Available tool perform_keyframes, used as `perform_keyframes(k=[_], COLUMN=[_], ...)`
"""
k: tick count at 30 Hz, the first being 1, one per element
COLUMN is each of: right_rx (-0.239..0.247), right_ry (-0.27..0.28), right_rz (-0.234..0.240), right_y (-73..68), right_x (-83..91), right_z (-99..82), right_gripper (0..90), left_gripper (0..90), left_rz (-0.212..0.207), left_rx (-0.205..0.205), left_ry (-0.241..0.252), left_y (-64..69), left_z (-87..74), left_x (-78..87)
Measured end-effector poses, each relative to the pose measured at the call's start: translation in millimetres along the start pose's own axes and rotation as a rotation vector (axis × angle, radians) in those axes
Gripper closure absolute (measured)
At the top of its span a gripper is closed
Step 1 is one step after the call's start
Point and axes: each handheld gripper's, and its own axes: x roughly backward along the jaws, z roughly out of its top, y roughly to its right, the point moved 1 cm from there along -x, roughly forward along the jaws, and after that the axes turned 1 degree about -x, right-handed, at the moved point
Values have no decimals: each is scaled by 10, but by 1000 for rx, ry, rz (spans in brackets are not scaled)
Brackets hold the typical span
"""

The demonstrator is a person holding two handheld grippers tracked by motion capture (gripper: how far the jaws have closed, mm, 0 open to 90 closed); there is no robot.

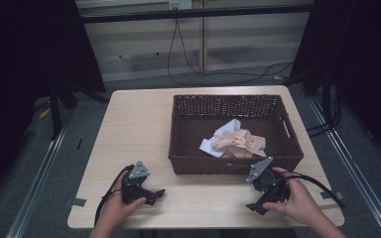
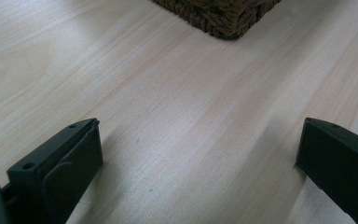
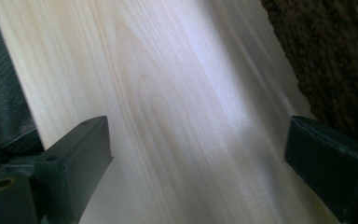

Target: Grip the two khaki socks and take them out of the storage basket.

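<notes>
Here: one basket [image 1: 193, 141], two cloths [image 1: 235, 141], two tools.

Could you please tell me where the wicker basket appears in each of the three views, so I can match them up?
High view: the basket sits right of centre on the table, just beyond the right gripper.
Left gripper view: one corner of it at the top edge, right of centre.
Right gripper view: its dark weave in the upper right corner.
Shared landmark: the pale wood-grain tabletop around the basket.
</notes>
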Motion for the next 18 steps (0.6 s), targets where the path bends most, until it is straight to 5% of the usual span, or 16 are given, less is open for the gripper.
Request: perform_keyframes(k=[18], right_rx=[6], right_ry=[-70], right_rz=[26], right_y=[21], right_x=[440], right_z=[415], right_gripper=[76], left_gripper=[0], left_rz=[3], left_rx=[-2], left_ry=[-2], left_y=[-2], left_z=[1], left_x=[2])
